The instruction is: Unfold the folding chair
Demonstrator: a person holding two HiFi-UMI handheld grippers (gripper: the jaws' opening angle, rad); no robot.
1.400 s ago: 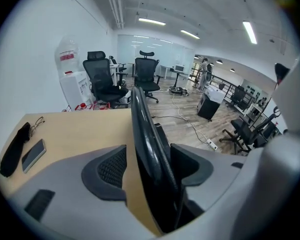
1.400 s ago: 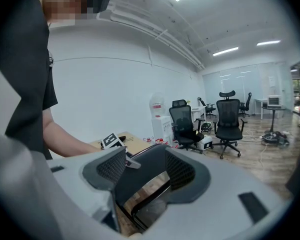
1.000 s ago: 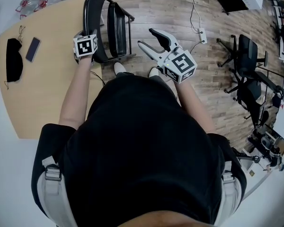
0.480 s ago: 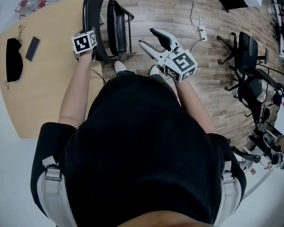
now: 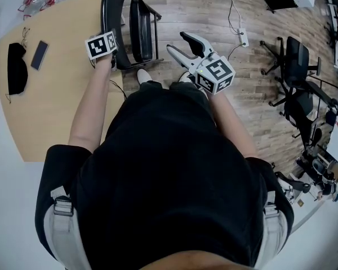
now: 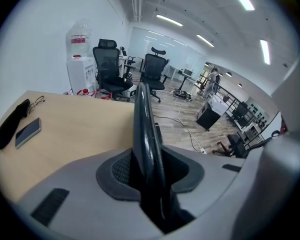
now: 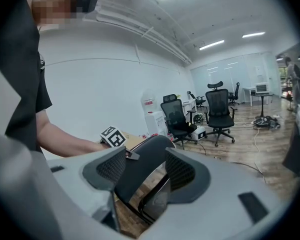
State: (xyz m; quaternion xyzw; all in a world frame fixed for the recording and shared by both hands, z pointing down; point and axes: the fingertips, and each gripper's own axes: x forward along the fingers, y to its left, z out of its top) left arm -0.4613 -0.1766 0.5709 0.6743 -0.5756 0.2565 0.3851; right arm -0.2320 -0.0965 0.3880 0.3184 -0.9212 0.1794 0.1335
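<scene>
OFFICE FLOOR: The chair (image 5: 132, 30) stands folded flat on the wood floor (image 5: 214, 16) at the person's 12 o'clock. It is just beside the table (image 5: 56, 94), which spreads out toward 9 o'clock. The left claw (image 6: 149, 171) has just been closing and now pinches the thin black upper rim of the chair, a pad pressed to either side of it. The right claw (image 5: 177, 43) sits at the chair's 3 o'clock and apart from it. It gapes wide with nothing in its grip and is aimed at the seat side. By the look of it, the task has barely begun: one hold is secured, but seat and back lie together and the legs are unspread. What is left is likely the whole opening: a second hold on the seat, drawing it away from the back, and setting the chair down on all its feet.
</scene>
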